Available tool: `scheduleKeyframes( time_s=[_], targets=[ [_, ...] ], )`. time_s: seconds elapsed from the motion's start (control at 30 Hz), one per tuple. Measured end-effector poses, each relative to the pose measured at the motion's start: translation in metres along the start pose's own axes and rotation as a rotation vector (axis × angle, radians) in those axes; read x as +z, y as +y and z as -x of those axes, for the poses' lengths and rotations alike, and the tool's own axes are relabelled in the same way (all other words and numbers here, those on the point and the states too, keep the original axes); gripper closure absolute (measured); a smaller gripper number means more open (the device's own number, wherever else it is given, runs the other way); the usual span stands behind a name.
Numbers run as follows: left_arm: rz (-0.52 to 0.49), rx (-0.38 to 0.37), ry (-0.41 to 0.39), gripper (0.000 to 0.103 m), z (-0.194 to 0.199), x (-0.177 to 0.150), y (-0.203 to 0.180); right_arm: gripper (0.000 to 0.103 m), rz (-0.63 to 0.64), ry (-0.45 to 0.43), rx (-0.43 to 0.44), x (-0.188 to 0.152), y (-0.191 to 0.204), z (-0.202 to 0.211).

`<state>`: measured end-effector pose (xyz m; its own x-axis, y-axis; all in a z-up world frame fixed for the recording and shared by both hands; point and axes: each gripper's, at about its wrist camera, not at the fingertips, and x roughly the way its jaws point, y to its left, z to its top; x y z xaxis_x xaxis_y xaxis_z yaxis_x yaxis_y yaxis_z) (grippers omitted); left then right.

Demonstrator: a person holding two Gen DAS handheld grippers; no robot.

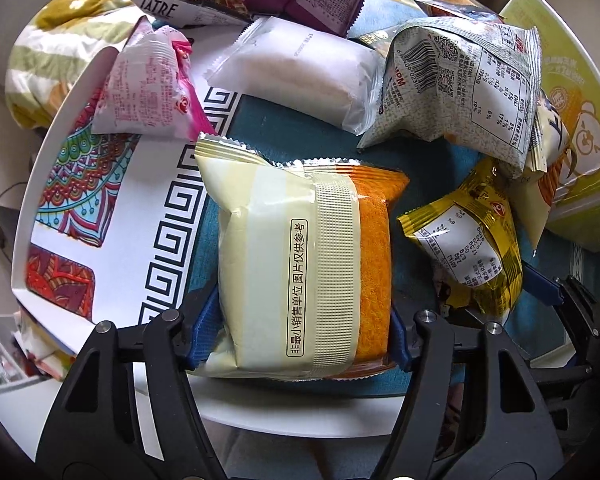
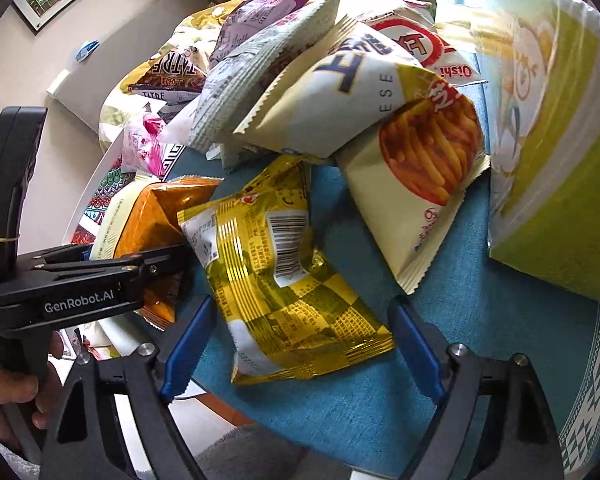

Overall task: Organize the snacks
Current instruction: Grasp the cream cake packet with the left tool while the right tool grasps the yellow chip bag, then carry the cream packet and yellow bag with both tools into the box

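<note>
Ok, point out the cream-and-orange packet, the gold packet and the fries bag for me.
Cream-and-orange packet (image 1: 300,264): left wrist view, middle of its cream face.
Gold packet (image 2: 284,280): right wrist view, centre of its back, below the barcode.
Fries bag (image 2: 420,168): right wrist view, on the printed fries picture.

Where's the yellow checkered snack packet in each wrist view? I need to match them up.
Left wrist view: yellow checkered packet lies right of centre, beside the cream-and-orange packet.
Right wrist view: yellow checkered packet lies at centre, between the right gripper's blue fingers.
Shared landmark: the lime-green bear box, at the right edge in both.
</note>
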<state>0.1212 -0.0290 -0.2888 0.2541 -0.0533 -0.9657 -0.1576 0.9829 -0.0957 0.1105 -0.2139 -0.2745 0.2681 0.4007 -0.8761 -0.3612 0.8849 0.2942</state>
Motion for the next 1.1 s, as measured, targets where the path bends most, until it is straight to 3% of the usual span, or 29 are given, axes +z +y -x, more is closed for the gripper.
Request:
scheduleKeyframes(
  time_s=[0.3, 0.33, 0.43, 0.57, 1.1],
  targets=[
    [-0.035, -0.003, -0.001, 0.04, 0.004, 0.003, 0.025, 0.021, 0.067, -0.024, -0.036, 0.009, 0.023, -0.008],
    [-0.039, -0.006, -0.002, 0.04, 0.003, 0.004, 0.026, 0.025, 0.073, -0.024, -0.04, 0.01, 0.024, -0.01],
    [-0.052, -0.011, -0.006, 0.043, 0.004, 0.006, 0.032, 0.049, 0.094, -0.018, -0.068, 0.012, 0.03, -0.014],
    [-0.065, -0.01, -0.012, 0.044, 0.011, 0.007, 0.037, 0.059, 0.107, -0.022, -0.073, 0.015, 0.035, -0.012],
    [-0.025, -0.033, -0.082, 0.044, 0.073, 0.004, 0.083, 0.069, 0.106, -0.036, -0.04, 0.015, 0.081, 0.009]
  ],
)
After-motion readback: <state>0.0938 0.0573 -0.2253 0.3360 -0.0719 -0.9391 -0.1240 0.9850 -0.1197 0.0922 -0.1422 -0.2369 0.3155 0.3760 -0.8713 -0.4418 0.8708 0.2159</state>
